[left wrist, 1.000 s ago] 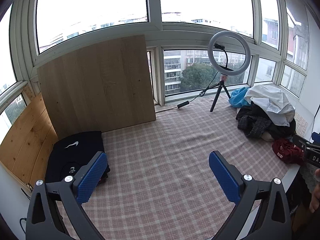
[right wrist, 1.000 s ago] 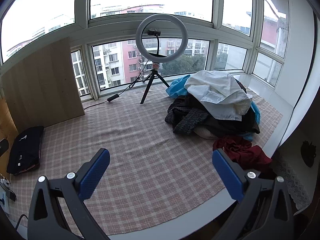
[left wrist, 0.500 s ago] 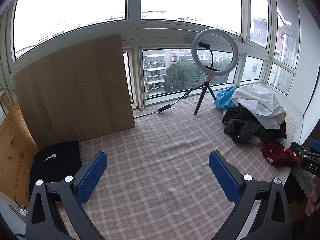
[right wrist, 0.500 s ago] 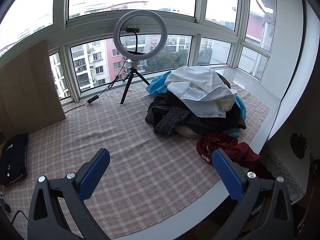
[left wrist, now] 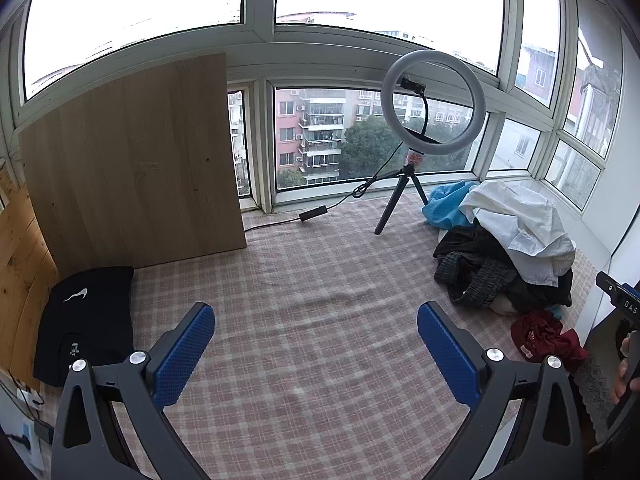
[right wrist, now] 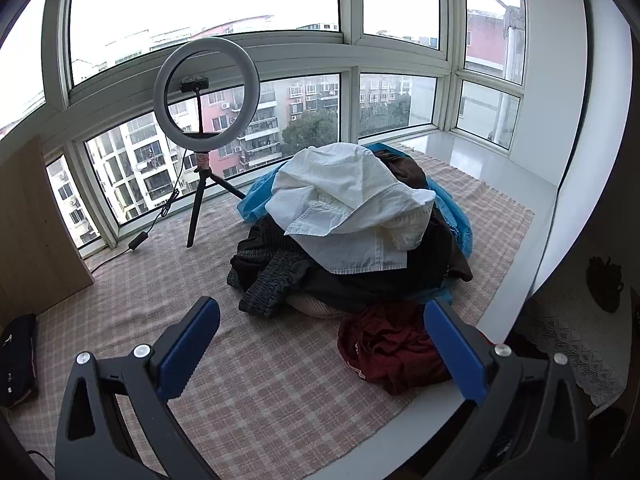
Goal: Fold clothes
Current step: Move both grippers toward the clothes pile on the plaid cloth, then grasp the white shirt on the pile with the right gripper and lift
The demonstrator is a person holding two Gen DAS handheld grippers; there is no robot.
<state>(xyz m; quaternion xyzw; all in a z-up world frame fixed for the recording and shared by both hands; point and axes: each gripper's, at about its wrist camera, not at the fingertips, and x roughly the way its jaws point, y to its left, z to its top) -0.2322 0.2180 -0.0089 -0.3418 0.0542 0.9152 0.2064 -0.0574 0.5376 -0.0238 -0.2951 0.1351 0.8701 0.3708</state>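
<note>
Nearest the lenses, the left gripper and the right gripper both hang above the pink-and-cream checked cloth with their blue-padded jaws spread wide and nothing between them, which suits tools poised to reach rather than carry. Just beyond the right gripper lies a crumpled dark-red garment at the cloth's near edge, apart from the heap, perhaps the handiest piece to take up. Behind it rises the unfolded pile of clothes, dark knits beneath and a rumpled white cotton shirt on top, with a bright blue fabric spilling out at the back. Off to the left, against a leaning pale wooden board, rests a flat black garment with a white logo; it looks folded, though the fisheye edge makes that uncertain. The open cloth between serves as the working space. Farthest back, a white ring light on a black tripod stands before the windows.
</note>
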